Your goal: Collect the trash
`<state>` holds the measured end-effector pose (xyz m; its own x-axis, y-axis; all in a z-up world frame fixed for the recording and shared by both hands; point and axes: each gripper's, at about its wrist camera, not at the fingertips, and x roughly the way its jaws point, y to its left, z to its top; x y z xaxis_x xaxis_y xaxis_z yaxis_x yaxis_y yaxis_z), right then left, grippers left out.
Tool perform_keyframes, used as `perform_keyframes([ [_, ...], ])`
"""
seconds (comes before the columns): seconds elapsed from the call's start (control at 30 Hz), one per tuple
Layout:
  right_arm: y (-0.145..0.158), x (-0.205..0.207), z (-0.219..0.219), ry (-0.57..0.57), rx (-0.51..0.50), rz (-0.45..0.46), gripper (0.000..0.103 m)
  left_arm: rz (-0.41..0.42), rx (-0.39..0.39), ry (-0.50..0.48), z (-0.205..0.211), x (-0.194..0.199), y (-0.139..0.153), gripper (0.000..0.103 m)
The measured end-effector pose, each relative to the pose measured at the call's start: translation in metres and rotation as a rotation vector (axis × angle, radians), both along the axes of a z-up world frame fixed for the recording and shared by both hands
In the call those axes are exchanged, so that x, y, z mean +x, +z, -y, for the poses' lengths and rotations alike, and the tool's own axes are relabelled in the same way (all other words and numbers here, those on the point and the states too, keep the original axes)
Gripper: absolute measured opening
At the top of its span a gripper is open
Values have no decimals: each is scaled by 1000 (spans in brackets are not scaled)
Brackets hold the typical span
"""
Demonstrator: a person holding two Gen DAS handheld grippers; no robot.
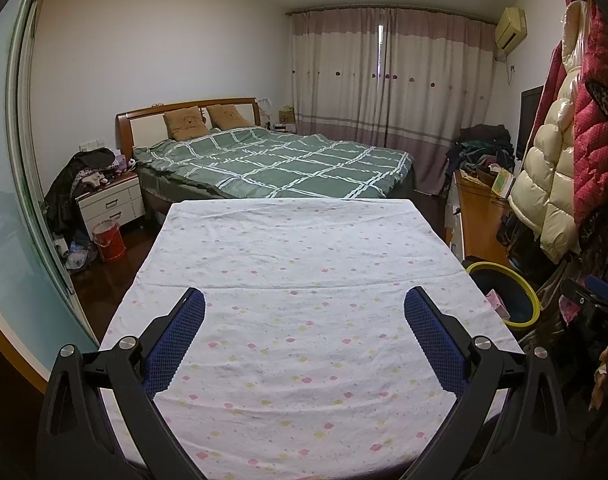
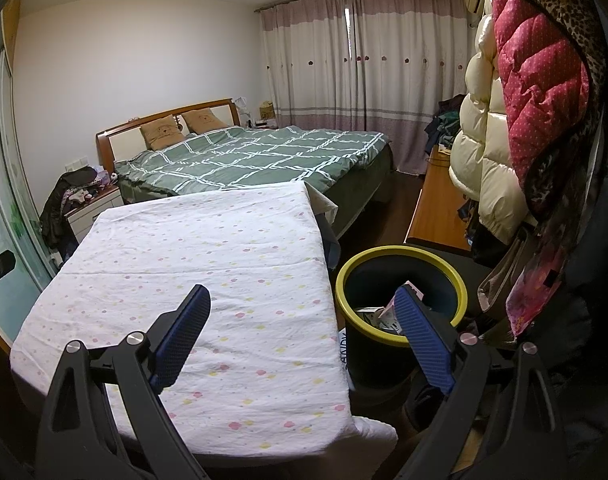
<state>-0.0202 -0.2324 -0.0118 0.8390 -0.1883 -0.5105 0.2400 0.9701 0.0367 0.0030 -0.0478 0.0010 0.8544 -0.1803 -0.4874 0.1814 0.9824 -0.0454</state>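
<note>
The right gripper's [image 2: 301,300] finger [image 2: 422,344] hides part of the trash [image 2: 374,316] in the bin [image 2: 400,260], whose far side the left view's table [image 1: 304,240] edge cuts off.

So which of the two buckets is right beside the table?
The dark bin with the yellow rim, holding trash at the table's right edge. The red bucket sits far off by the nightstand.

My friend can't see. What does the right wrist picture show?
The open right gripper hangs over a table with a flowery white cloth, holding nothing. Beside the table stands a dark bin with a yellow rim, with some paper trash inside. Behind is a green checked bed.
</note>
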Motion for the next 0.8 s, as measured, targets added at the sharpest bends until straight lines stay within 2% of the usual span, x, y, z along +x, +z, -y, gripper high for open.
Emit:
perform_keyframes([
  [0.8, -4, 0, -6, 5, 4, 0, 89, -21, -4, -8, 4, 3, -7, 98],
])
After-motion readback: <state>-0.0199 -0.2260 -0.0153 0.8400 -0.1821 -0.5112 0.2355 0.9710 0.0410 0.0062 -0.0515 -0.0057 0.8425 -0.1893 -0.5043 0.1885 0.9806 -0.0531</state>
